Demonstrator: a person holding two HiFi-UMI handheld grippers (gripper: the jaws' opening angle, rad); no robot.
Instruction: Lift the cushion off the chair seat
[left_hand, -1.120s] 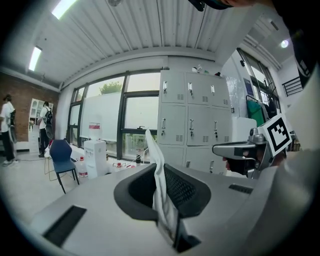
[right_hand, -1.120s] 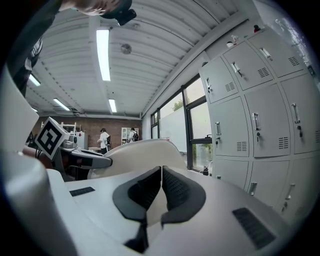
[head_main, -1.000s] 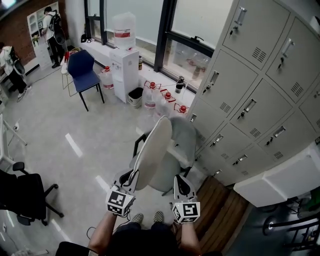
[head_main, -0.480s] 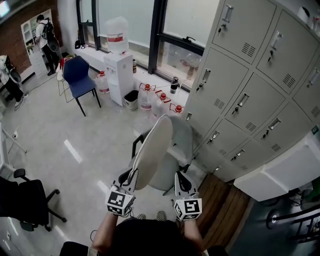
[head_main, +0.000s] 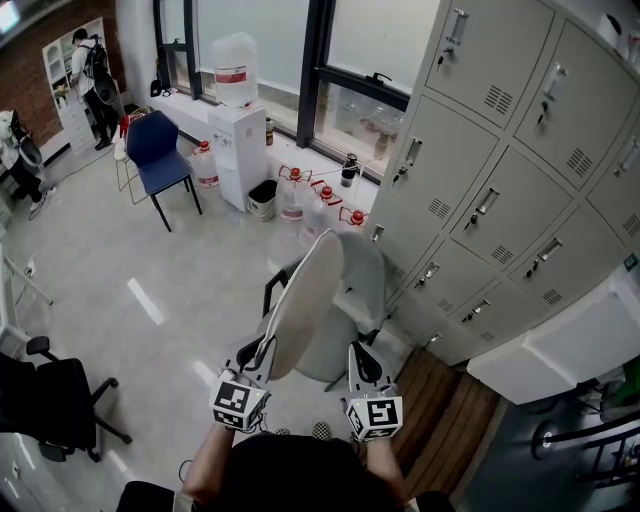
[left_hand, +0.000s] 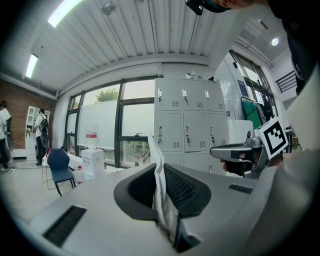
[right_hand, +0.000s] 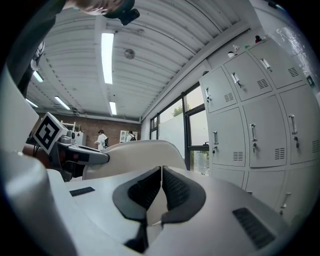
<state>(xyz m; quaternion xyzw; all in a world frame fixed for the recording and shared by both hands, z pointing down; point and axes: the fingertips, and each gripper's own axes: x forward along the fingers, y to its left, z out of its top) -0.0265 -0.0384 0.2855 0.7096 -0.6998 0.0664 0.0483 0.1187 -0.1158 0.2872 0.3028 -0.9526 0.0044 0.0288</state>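
grey lockers (head_main: 500, 150) on the right, pale grey chair (head_main: 358, 285) in front, off-white cushion (head_main: 305, 305) held up on edge over its seat, left gripper (head_main: 262, 350) clenched on the cushion's lower rim, right gripper (head_main: 360, 354) pinched together, empty, just beside the cushion

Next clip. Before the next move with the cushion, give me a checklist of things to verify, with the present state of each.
1. Left tool gripping the cushion: ok. The cushion's edge is pinched between its jaws.
2. Cushion raised: ok. It stands tilted on edge over the chair.
3. Cushion fully clear of the seat and backrest: cannot tell. The cushion hides the gap beneath it.
4. Right tool free: ok. Its jaws are together with nothing between them, beside the cushion.
5. Two-tool support: not ok. Only the left tool holds the cushion.
6. Lockers apart from the cushion: ok.
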